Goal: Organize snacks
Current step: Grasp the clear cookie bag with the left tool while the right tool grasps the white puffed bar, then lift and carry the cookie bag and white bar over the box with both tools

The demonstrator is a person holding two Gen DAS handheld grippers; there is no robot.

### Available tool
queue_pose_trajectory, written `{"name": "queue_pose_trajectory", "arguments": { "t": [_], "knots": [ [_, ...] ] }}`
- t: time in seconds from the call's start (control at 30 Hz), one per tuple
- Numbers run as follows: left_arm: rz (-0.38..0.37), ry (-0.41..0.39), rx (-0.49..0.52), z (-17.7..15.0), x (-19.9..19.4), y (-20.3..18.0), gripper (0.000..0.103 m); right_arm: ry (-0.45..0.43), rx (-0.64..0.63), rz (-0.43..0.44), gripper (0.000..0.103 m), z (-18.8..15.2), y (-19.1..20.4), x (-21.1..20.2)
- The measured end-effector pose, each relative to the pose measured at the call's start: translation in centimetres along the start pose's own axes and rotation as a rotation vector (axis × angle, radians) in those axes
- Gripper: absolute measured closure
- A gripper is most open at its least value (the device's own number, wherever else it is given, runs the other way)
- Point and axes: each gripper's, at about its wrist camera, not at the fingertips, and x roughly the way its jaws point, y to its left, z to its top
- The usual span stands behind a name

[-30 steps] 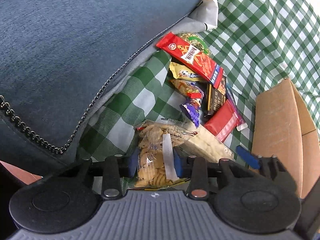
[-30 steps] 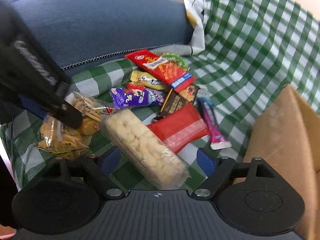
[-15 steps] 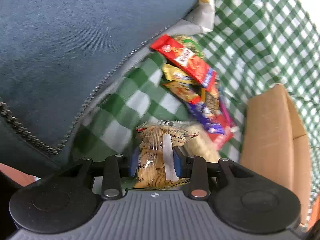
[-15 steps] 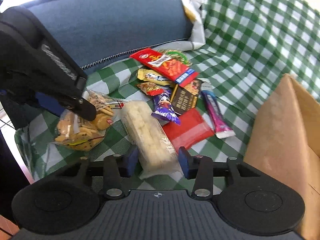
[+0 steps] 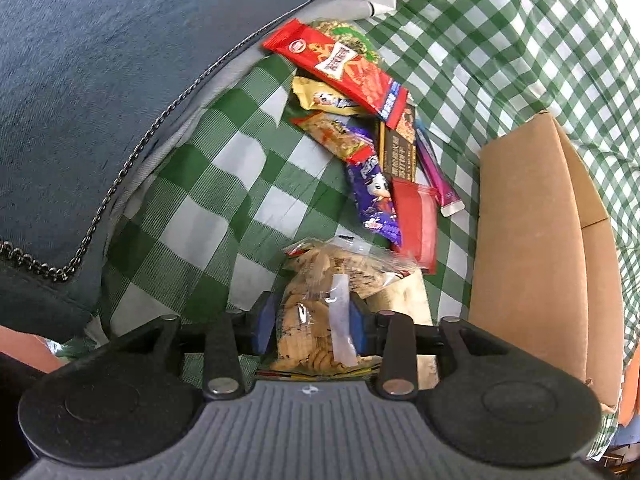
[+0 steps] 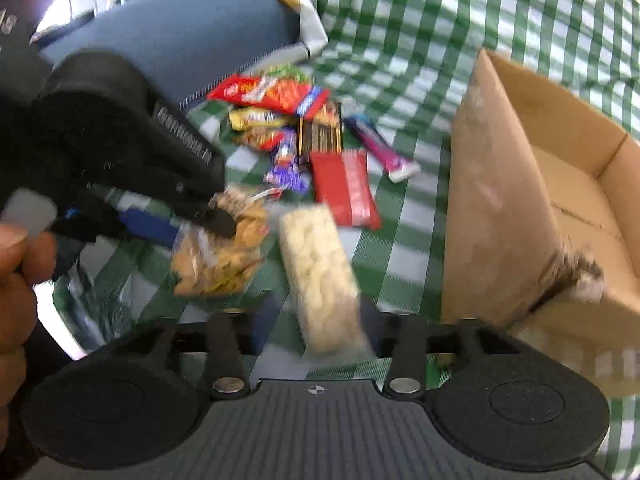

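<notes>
**Snack sort: two packets in hand, none boxed that I can see**

Left wrist view
- My left gripper (image 5: 312,328): jaws narrowly parted and clamped on a clear crinkled bag of small brown biscuits (image 5: 320,308), the blue pads pressing both its sides. They have just been easing apart a little, with the bag between them and held.
- Green-and-white checked cloth (image 5: 224,184): this carries everything. A loose pile sits toward its far edge, against the blue upholstered cushion (image 5: 100,80).
- Pile, far to near: long red crisp packet (image 5: 340,68), yellow wrapper (image 5: 320,98), orange sachet (image 5: 336,138), purple cartoon wrapper (image 5: 374,200), flat red packet (image 5: 416,220), dark brown bar (image 5: 400,152), slim pink tube (image 5: 434,172).
- Brown cardboard box (image 5: 528,240): stands at the cloth's right side, near the pile; its inside is hidden here.

Right wrist view (blurred)
- My right gripper (image 6: 312,332): jaws about half apart, just widening, with a clear oblong pack of pale puffed pieces (image 6: 320,276) between them. Whether the pads press it I cannot tell.
- The box's open interior shows bare cardboard in the part visible.

Status, as I judge it: early. Two packets lifted, seven or so left on the cloth, nothing visibly boxed.
</notes>
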Motion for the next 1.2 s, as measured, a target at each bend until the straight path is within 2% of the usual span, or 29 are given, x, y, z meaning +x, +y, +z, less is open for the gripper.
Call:
{"name": "queue_pose_trajectory", "arguments": {
  "t": [0.1, 0.27, 0.33, 0.4, 0.43, 0.5, 0.6, 0.73, 0.83, 0.9, 0.97, 1.2],
  "knots": [
    [0.006, 0.008, 0.006, -0.1, 0.2, 0.0, 0.050, 0.010, -0.031, 0.009, 0.034, 0.3, -0.5, 1.1],
    [0.010, 0.027, 0.054, -0.4, 1.1, -0.8, 0.047, 0.063, -0.024, 0.041, 0.035, -0.3, -0.8, 2.9],
    [0.012, 0.028, 0.064, -0.5, 1.4, -1.0, 0.046, 0.070, -0.012, 0.044, 0.042, -0.3, -0.8, 2.9],
    [0.022, 0.028, 0.080, -0.6, 1.6, -1.3, 0.047, 0.070, -0.010, 0.045, 0.060, -0.4, -0.9, 2.7],
    [0.025, 0.028, 0.090, -0.6, 1.7, -1.5, 0.047, 0.069, -0.010, 0.044, 0.062, -0.4, -0.8, 2.6],
    [0.026, 0.025, 0.107, -0.7, 1.6, -1.9, 0.055, 0.067, -0.008, 0.050, 0.064, -0.4, -0.8, 2.4],
    [0.039, -0.017, 0.118, -0.5, 1.0, -2.0, 0.060, 0.054, -0.001, 0.046, 0.065, -0.8, -0.5, 1.8],
    [0.074, -0.086, 0.098, -0.1, 0.0, -1.5, 0.060, 0.014, 0.078, -0.021, 0.065, -0.7, -1.0, 0.7],
    [0.075, -0.051, 0.084, -0.1, 0.5, -1.4, 0.059, 0.019, 0.115, -0.059, 0.065, -1.1, -1.8, 1.0],
    [0.083, -0.012, 0.088, -0.3, 1.2, -1.5, 0.058, 0.064, 0.134, -0.038, 0.064, -1.5, -2.2, 2.1],
    [0.089, -0.012, 0.100, -0.3, 1.3, -1.6, 0.058, 0.088, 0.150, -0.024, 0.063, -1.9, -2.4, 2.8],
    [0.093, -0.007, 0.123, -0.6, 1.5, -1.8, 0.057, 0.080, 0.130, -0.033, 0.061, -2.2, -1.7, 3.2]
  ]
}}
